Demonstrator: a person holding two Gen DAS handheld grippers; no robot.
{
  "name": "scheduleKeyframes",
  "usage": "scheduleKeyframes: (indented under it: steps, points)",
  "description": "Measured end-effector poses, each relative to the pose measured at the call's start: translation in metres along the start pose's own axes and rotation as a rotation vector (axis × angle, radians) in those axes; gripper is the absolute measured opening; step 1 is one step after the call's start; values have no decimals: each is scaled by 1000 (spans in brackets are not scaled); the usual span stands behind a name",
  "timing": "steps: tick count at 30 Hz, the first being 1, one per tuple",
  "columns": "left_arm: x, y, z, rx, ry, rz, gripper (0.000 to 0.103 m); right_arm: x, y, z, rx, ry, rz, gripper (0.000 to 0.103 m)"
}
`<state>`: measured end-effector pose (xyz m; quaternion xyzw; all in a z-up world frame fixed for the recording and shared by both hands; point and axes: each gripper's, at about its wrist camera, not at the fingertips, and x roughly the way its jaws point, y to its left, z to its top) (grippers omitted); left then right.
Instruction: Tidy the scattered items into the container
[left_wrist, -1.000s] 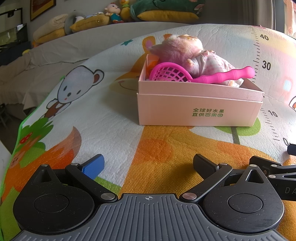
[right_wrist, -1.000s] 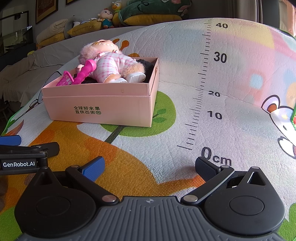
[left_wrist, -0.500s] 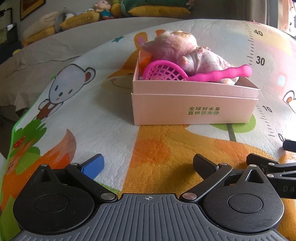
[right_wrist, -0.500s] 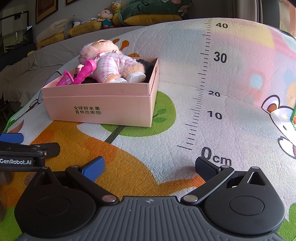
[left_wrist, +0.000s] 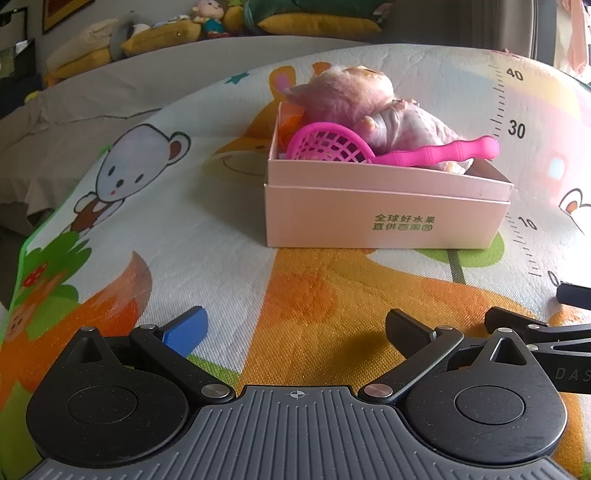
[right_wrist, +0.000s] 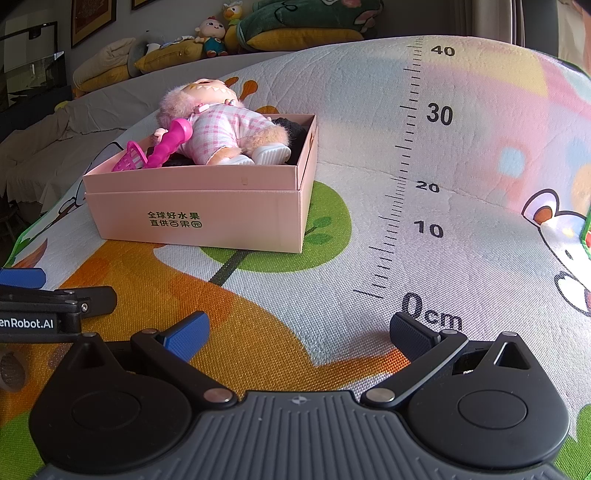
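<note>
Both my grippers, left (left_wrist: 295, 326) and right (right_wrist: 297, 326), hang spread and empty over the mat (right_wrist: 461, 155). Mine on the left has edged closer to the pink box (left_wrist: 384, 218), where doll (right_wrist: 221, 127) and racket (left_wrist: 391, 151) lie packed, so tidying looks finished.

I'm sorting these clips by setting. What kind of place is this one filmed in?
Most likely a home living room or children's play area. A cartoon play mat printed with a ruler covers the surface, a pink box holds a doll, and cushions and plush toys line the back.
</note>
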<state>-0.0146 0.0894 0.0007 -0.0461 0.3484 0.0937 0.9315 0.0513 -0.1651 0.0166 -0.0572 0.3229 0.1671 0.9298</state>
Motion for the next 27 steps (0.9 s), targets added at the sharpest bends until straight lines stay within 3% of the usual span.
scheduleKeyframes:
  steps: [27]
  points:
    - [-1, 2, 0, -10, -8, -9, 103, 0, 0, 0, 0, 0, 0, 103]
